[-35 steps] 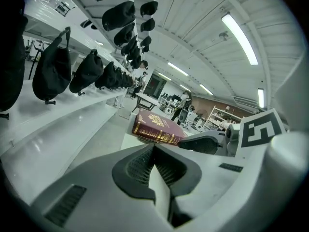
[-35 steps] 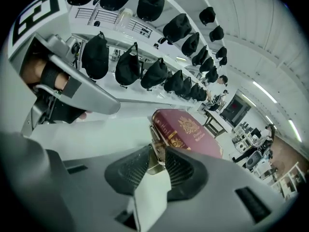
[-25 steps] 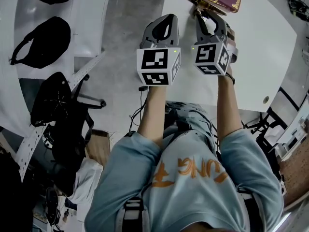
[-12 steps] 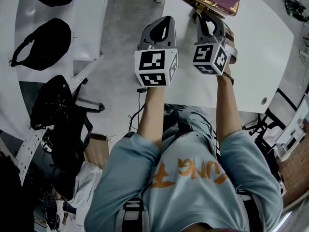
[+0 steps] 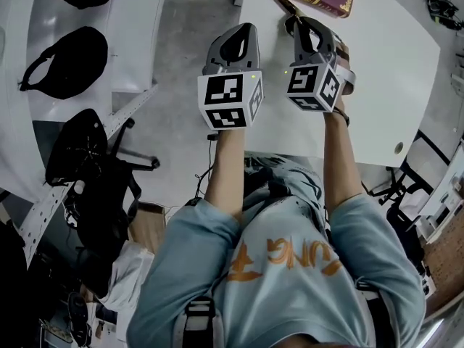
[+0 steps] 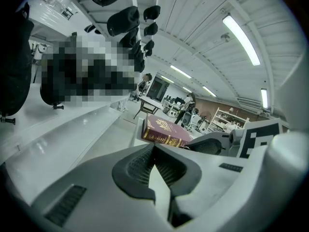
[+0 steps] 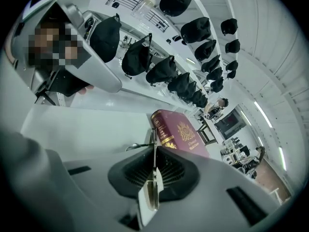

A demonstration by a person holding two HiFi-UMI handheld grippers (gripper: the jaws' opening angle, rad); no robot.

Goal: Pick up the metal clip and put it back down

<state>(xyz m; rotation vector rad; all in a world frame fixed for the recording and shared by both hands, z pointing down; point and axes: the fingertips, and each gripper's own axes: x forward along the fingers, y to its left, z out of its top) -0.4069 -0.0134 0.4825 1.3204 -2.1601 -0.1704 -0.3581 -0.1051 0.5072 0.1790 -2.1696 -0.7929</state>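
One metal clip (image 7: 151, 190) pinched in right hand-held gripper (image 7: 155, 150), left hand-held gripper (image 6: 154, 152) closed

Maroon, gold-tooled book (image 7: 186, 132); grey left gripper (image 6: 154, 149) and right gripper (image 7: 155, 152), black-and-white markers; metal clip (image 7: 154, 135) seemingly silver.

1. The person is wearing a pale blue short-sleeved T-shirt (image 5: 290, 288) that is carrying orange lettering (image 5: 286, 256) across the front.
2. Dark harness straps (image 5: 194, 317) are running over the shirt on both sides, at its near end.
3. Blue-grey legwear (image 5: 286, 176) is showing just beyond the shirt.
4. A dark band (image 5: 342, 116) is circling the right wrist.
5. The left gripper (image 5: 245, 27) and right gripper (image 5: 301, 22) are each showing a smooth grey shell, with dark ribbed pads (image 6: 137, 167) lining the jaws.
6. Each is bearing a white cube printed with black square markers: the left cube (image 5: 228, 100) and the right cube (image 5: 315, 85).
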